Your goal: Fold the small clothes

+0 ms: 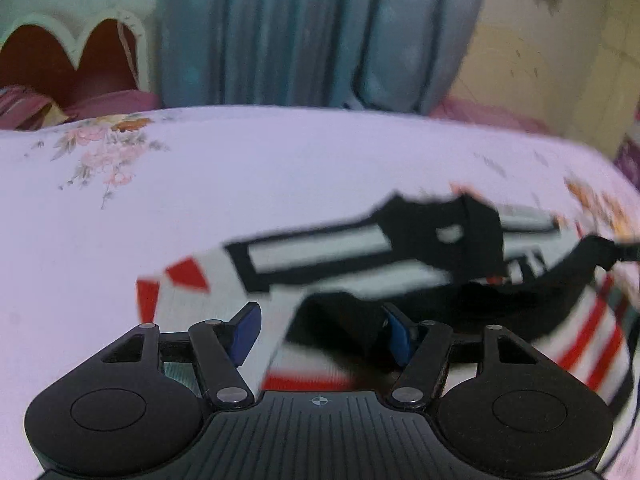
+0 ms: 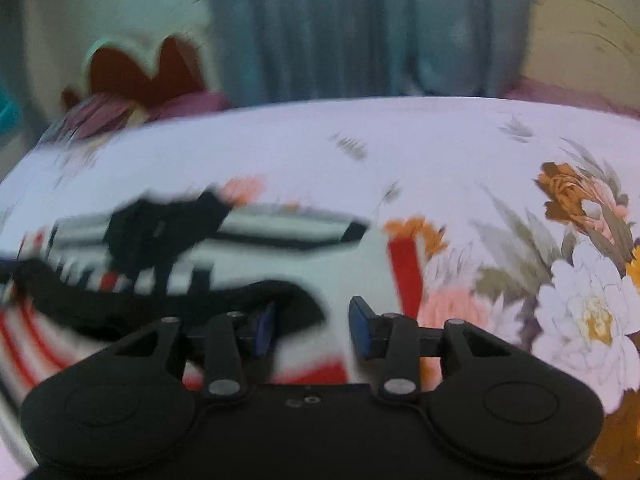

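A small white garment with red stripes and black trim [image 1: 320, 256] lies on the floral bedsheet [image 1: 200, 200]. It also shows in the right wrist view [image 2: 248, 256], blurred by motion. My left gripper [image 1: 320, 328] is open, its blue-padded fingers [image 1: 244, 332] spread either side of the garment's near left edge. My right gripper [image 2: 316, 324] is open over the garment's near right edge, with the black trim [image 2: 200, 300] by its left finger. Neither gripper is closed on the cloth.
A pale lilac sheet with large flowers [image 2: 580, 300] covers the bed. A scalloped headboard [image 1: 68, 60] and pink pillows [image 1: 112, 104] stand at the far left. Grey-blue curtains [image 1: 300, 32] hang behind the bed, and a yellow wall [image 1: 560, 60] rises at the right.
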A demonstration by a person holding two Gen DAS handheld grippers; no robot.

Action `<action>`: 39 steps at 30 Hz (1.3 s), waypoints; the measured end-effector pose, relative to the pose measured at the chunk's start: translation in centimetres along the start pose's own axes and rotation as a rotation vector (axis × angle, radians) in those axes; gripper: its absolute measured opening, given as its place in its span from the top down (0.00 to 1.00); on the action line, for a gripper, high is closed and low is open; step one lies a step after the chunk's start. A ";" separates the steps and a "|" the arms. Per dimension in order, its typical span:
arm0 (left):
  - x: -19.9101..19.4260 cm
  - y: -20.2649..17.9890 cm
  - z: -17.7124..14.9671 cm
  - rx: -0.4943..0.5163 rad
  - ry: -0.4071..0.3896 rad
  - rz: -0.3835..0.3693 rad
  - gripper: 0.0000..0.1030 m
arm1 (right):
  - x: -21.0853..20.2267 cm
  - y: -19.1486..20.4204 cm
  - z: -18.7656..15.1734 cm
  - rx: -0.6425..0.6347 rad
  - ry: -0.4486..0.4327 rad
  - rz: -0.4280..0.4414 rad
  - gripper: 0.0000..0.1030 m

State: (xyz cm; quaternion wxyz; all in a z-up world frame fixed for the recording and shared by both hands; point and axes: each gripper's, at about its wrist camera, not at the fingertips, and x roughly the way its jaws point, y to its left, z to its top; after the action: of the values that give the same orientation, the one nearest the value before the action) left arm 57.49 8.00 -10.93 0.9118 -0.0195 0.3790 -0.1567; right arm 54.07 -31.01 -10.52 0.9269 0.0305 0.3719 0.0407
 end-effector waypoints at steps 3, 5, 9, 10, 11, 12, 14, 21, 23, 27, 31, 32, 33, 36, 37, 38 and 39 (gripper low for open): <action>-0.5 0.7 0.5 -0.062 -0.049 -0.023 0.37 | 0.4 -1.6 0.9 0.129 -0.017 0.028 0.60; -0.7 0.9 0.3 -0.052 -0.054 -0.039 0.37 | -0.3 -2.2 0.6 0.152 -0.030 0.057 0.60; 0.3 0.7 0.1 -0.015 -0.021 -0.075 0.37 | 0.4 -1.9 0.0 0.097 0.024 0.064 0.60; 0.7 0.5 0.2 -0.007 -0.011 -0.083 0.37 | 0.9 -1.7 0.0 0.084 0.041 0.054 0.60; 1.1 0.2 0.3 0.010 0.003 -0.092 0.37 | 1.3 -1.5 0.1 0.072 0.046 0.046 0.60; 1.4 -0.1 0.4 0.030 0.012 -0.085 0.37 | 1.3 -1.1 0.1 0.061 0.046 0.044 0.60; 1.1 -1.0 0.6 0.076 -0.011 -0.089 0.39 | 1.6 -0.5 0.2 0.030 0.049 0.031 0.61; -1.4 0.7 -0.4 -0.041 -0.087 -0.160 0.39 | 1.1 -0.3 0.1 0.017 0.057 0.040 0.61; -1.2 0.9 -0.7 -0.027 -0.068 -0.159 0.39 | 0.8 -0.1 -0.1 0.004 0.056 0.044 0.61; 0.9 0.5 -0.1 0.028 0.013 -0.103 0.39 | 1.1 0.5 -0.2 -0.019 0.060 0.032 0.62; 3.0 -0.2 0.9 0.088 0.080 -0.088 0.39 | 1.8 1.2 0.3 -0.054 0.063 -0.011 0.65; 3.2 -0.4 1.1 0.105 0.087 -0.091 0.44 | 2.0 1.3 0.4 -0.063 0.071 -0.020 0.65; 3.4 -0.6 1.1 0.120 0.095 -0.104 0.60 | 2.2 1.4 0.4 -0.071 0.077 -0.023 0.65; 3.0 -1.6 0.6 0.173 0.071 -0.111 0.93 | 2.3 1.9 0.5 -0.117 0.100 -0.016 0.85; 2.4 -1.9 0.4 0.185 0.034 -0.085 0.93 | 2.1 2.1 0.5 -0.135 0.098 -0.023 0.95; 1.6 -2.0 0.1 0.190 -0.015 -0.059 0.93 | 1.9 2.1 0.6 -0.142 0.090 -0.025 0.96; 0.9 -1.9 0.2 0.183 -0.057 -0.043 0.94 | 1.4 2.1 0.7 -0.141 0.064 -0.031 0.96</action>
State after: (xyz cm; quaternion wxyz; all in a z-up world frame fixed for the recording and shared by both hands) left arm 57.67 5.94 -11.13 0.9166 0.0510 0.3366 -0.2098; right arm 55.40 -28.75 -10.81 0.9149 -0.0418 0.3980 0.0533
